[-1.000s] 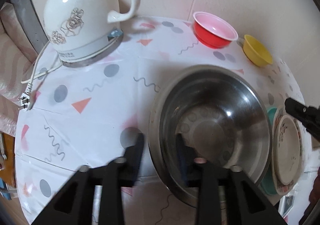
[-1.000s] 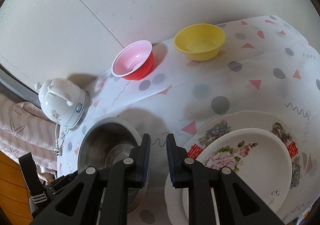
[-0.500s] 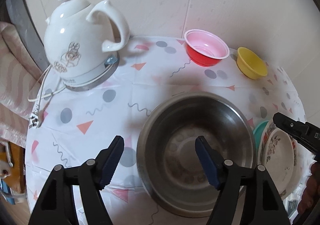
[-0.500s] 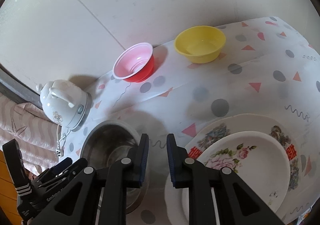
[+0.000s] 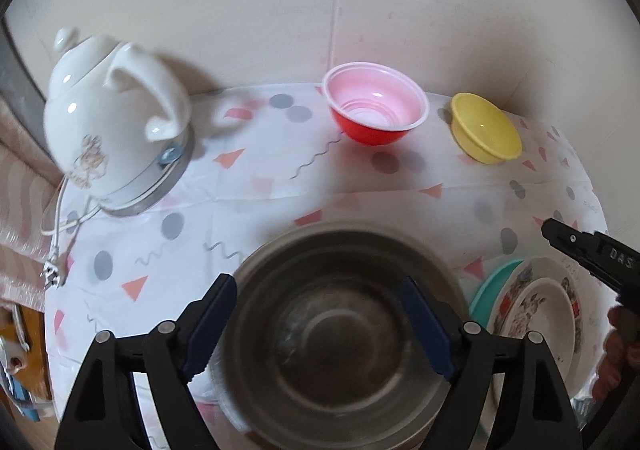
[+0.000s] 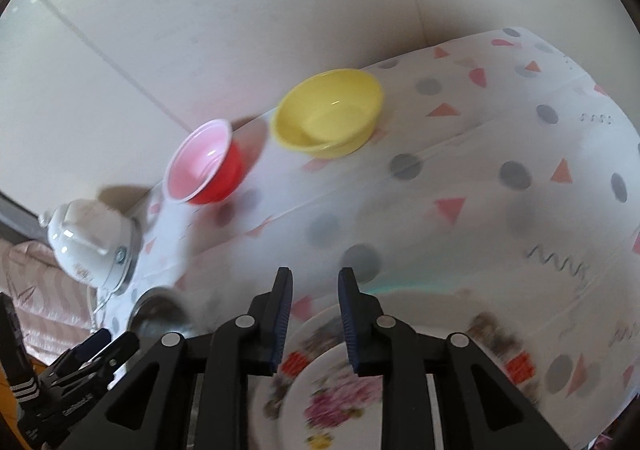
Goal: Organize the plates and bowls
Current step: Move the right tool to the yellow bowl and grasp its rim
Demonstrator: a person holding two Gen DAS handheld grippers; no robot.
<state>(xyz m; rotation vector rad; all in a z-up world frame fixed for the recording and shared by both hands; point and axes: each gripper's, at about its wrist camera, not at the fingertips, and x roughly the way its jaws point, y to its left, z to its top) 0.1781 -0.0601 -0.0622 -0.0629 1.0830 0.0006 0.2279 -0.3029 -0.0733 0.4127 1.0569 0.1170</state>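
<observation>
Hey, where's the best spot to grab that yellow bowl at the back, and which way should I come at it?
Pinch the rim of the yellow bowl on its near edge, coming down from above and from the front, one finger inside and one outside. It sits upright and empty, its thin flared lip is open all round, and the red bowl stands apart beside it. The wall behind probably blocks the far side.

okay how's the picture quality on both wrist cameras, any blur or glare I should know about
Left wrist view: steel bowl and kettle edges smeared by motion, red bowl and yellow bowl fairly sharp, small highlights on the kettle. Right wrist view: heavier motion blur, floral plates and tablecloth pattern streaked. Both show fisheye bending and dark corners.
</observation>
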